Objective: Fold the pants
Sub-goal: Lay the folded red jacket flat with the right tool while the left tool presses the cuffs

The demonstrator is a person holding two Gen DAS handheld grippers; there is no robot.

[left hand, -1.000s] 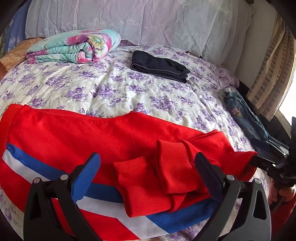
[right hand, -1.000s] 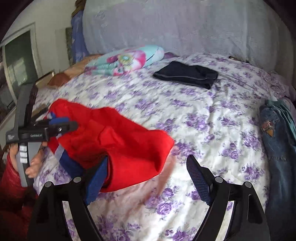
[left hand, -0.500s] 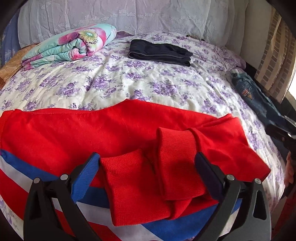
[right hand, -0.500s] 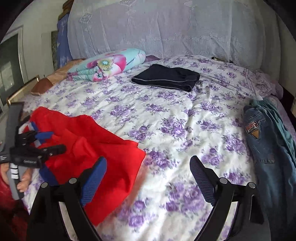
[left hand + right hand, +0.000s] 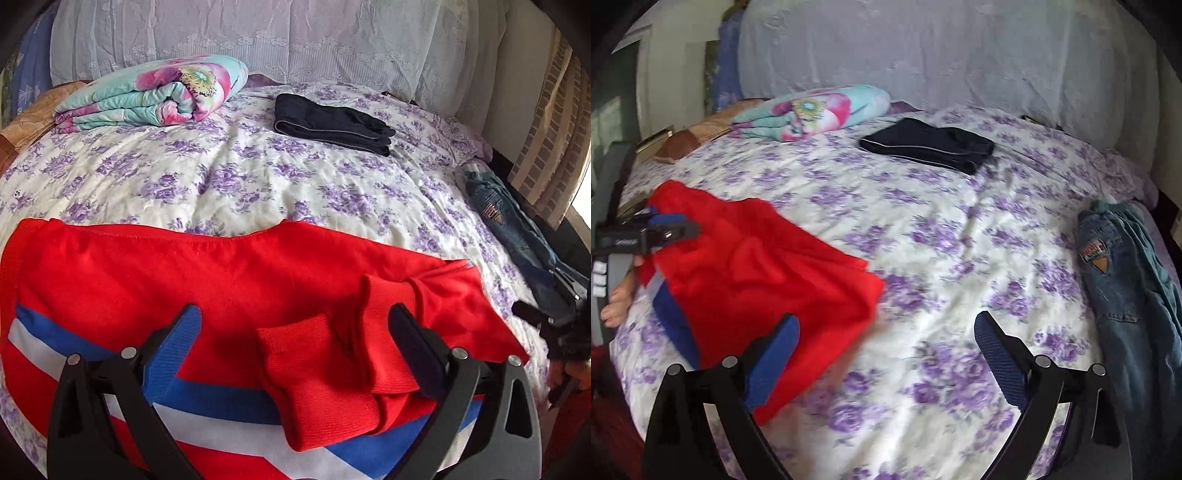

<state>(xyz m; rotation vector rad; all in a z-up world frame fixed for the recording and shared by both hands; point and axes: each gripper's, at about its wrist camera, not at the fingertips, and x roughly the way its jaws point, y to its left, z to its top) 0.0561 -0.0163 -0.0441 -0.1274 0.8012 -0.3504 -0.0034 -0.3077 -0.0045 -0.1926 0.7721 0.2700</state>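
Now your released left fingers (image 5: 295, 343) are straddling the red pants' (image 5: 221, 280) cuffs, long axis running nine-to-three; your right fingers (image 5: 886, 354), just opened and holding nothing, are hovering at three.

L claw (image 5: 295, 343): fingers spread wide, angled down, nothing pinched. R claw (image 5: 886, 350): also angled down, jaws have just been opening, now wide w/ nothing between the pads. Person's L hand (image 5: 618, 295) grips the L claw's handle at far left of R view.
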